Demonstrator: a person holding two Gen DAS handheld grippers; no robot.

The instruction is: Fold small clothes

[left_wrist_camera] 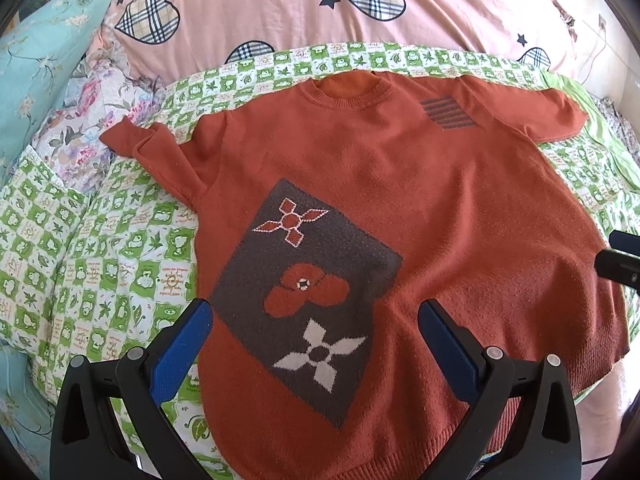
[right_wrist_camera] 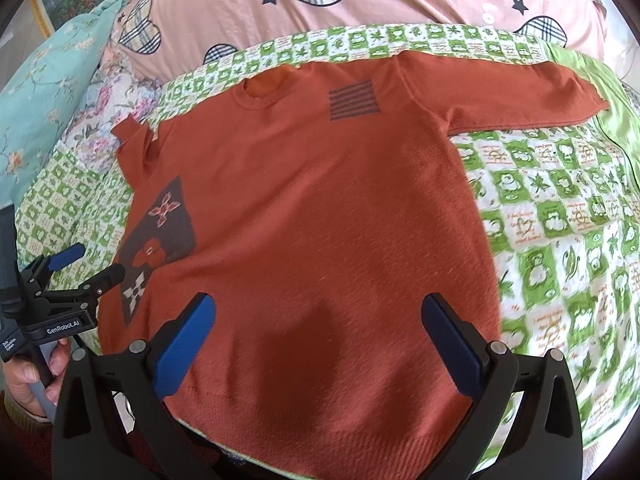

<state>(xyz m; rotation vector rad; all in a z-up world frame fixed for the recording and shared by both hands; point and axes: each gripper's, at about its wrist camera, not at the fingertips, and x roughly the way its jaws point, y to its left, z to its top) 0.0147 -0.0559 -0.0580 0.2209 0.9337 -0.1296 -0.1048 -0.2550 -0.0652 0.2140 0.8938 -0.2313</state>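
Observation:
An orange knit sweater (left_wrist_camera: 420, 200) lies flat, face up, on a green-and-white checked quilt (left_wrist_camera: 100, 260). It has a grey patch with flower shapes (left_wrist_camera: 308, 280) and a grey striped patch (left_wrist_camera: 450, 112). Its left sleeve (left_wrist_camera: 160, 152) is bunched; its right sleeve (right_wrist_camera: 512, 92) lies stretched out. My left gripper (left_wrist_camera: 314, 320) is open over the lower left of the sweater (right_wrist_camera: 320, 220) and holds nothing. My right gripper (right_wrist_camera: 318, 316) is open over the lower middle, near the hem, and holds nothing. The left gripper (right_wrist_camera: 98, 262) also shows in the right wrist view.
A pink duvet with plaid hearts (left_wrist_camera: 300, 8) lies behind the sweater. A teal floral pillow (left_wrist_camera: 32, 64) and a floral cloth (left_wrist_camera: 92, 120) lie at the left. A green sheet (right_wrist_camera: 612, 128) runs along the right. The bed's near edge is under the hem.

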